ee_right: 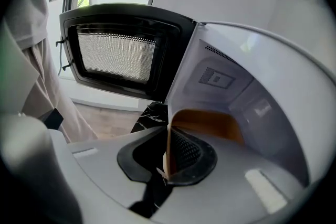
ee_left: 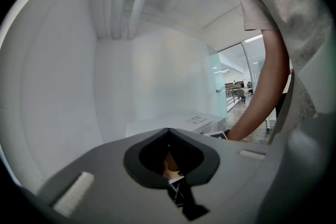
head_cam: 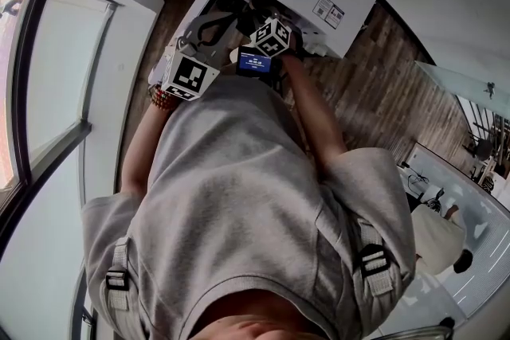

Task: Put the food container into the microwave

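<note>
The right tool point(ee_right: 167, 168) was clamped narrow on the thin wall of the translucent, amber-tinted plastic food container point(ee_right: 207, 124). The wall's edge stood upright between the jaws, and one dark ribbed pad showed beside it. The container was at the mouth of the white, box-shaped microwave point(ee_right: 252, 81); whether it rested on the cavity floor could not be told. Perforated vent holes and a small grey panel marked the smooth cavity wall above it. Left of the cavity, the black-framed microwave door with its fine metal mesh window point(ee_right: 118, 55) stood swung open, its hinge edge just beside the container. Below the door lay a patch of dark marbled table point(ee_right: 149, 115).

The left tool point(ee_left: 170, 165) had its jaws drawn together with nothing between them. They showed only as a slim tan-and-white sliver in the dark recess of its matte grey body, which pointed upward from below the microwave's top.

Only the left gripper view showed the microwave's flat top with a printed label, and a bare forearm point(ee_left: 268, 92) reaching towards it. The head view hid the container and the cavity behind the two marker cubes, the right point(head_cam: 271, 37) and the left point(head_cam: 191, 77), and the person's loose grey shirt point(head_cam: 239, 195). That view alone showed the wood-plank floor point(head_cam: 382, 91) to the microwave's right and the tall window pane point(head_cam: 48, 76) to its left.
</note>
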The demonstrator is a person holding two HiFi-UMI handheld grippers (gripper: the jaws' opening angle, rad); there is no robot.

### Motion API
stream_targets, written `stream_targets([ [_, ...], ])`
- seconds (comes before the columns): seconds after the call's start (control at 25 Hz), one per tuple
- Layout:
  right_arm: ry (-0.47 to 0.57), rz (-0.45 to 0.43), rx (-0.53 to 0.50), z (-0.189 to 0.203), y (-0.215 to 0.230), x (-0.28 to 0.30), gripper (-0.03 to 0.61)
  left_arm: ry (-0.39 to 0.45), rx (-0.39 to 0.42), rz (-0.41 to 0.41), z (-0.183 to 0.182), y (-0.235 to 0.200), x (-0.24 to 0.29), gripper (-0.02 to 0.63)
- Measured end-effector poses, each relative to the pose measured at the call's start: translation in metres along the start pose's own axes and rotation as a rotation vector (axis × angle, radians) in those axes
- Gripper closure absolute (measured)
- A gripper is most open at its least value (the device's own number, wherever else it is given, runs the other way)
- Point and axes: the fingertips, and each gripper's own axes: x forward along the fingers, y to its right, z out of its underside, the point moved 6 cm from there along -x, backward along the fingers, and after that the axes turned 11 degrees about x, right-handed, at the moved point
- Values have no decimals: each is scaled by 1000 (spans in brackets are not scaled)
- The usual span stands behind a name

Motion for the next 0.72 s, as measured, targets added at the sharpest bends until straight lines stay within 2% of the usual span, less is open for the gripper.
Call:
stream_targets([
  [0.36, 1, -1, 7, 2, 8, 8, 541, -1, 2, 7, -1, -4, 13, 615],
  [0.72, 13, 63, 8, 4, 19, 15, 541, -23, -6, 14, 3, -4, 22, 615],
])
